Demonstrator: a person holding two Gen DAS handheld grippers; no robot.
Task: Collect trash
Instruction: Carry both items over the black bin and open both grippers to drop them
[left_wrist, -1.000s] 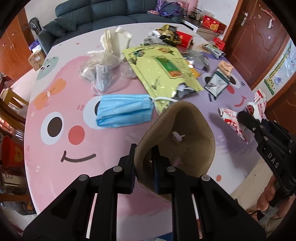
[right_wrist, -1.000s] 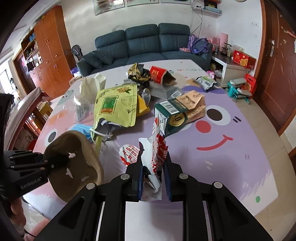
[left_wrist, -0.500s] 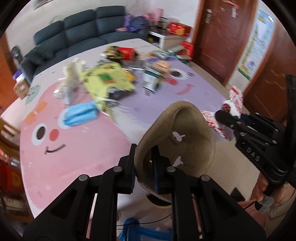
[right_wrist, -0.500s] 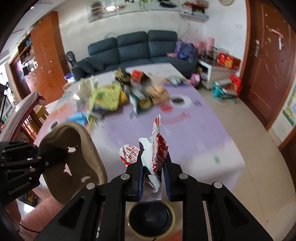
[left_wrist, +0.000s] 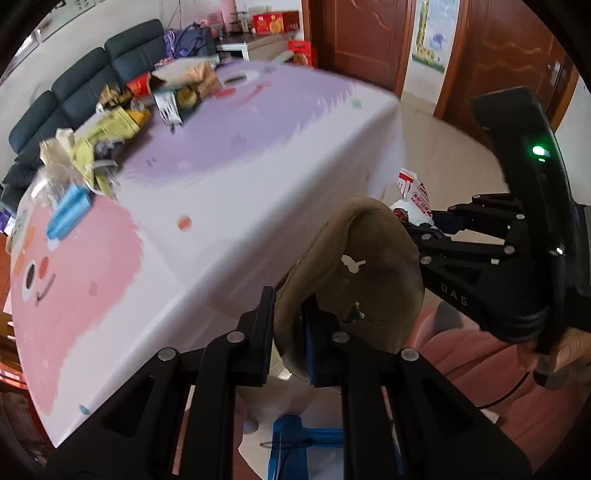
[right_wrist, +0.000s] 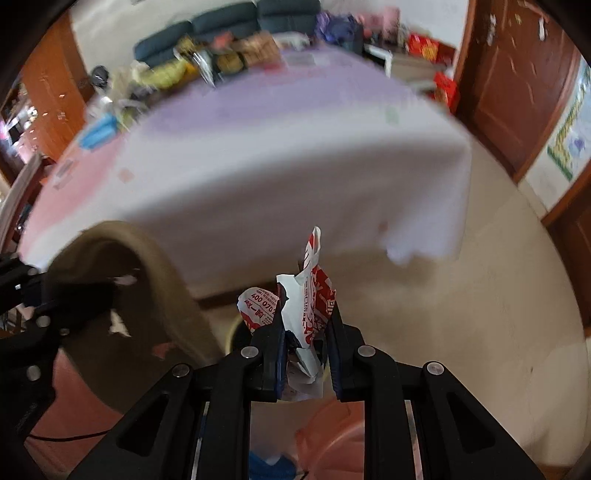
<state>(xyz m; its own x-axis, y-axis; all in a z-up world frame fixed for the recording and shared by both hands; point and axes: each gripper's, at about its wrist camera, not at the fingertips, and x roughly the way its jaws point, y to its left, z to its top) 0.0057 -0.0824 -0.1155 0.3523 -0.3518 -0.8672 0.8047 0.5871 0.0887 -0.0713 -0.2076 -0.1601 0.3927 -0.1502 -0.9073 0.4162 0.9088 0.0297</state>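
My left gripper (left_wrist: 288, 332) is shut on the rim of a brown paper bowl (left_wrist: 369, 280), held off the table's near edge. The bowl also shows at the left of the right wrist view (right_wrist: 147, 280). My right gripper (right_wrist: 306, 332) is shut on a crumpled red and white wrapper (right_wrist: 314, 295); the wrapper also shows behind the bowl in the left wrist view (left_wrist: 413, 199). A round bin mouth (right_wrist: 236, 332) lies on the floor just below the right gripper, mostly hidden.
The table (left_wrist: 240, 166) with its pink and purple cartoon cloth carries more trash at its far end: a blue face mask (left_wrist: 70, 214), a yellow bag (left_wrist: 110, 129), boxes and wrappers. Wooden doors (right_wrist: 517, 92) stand at the right. Beige floor (right_wrist: 480, 295) lies below.
Both grippers have pulled back from over the table and dropped below its edge, still holding the bowl and the wrapper. The table now lies ahead and the floor shows below.
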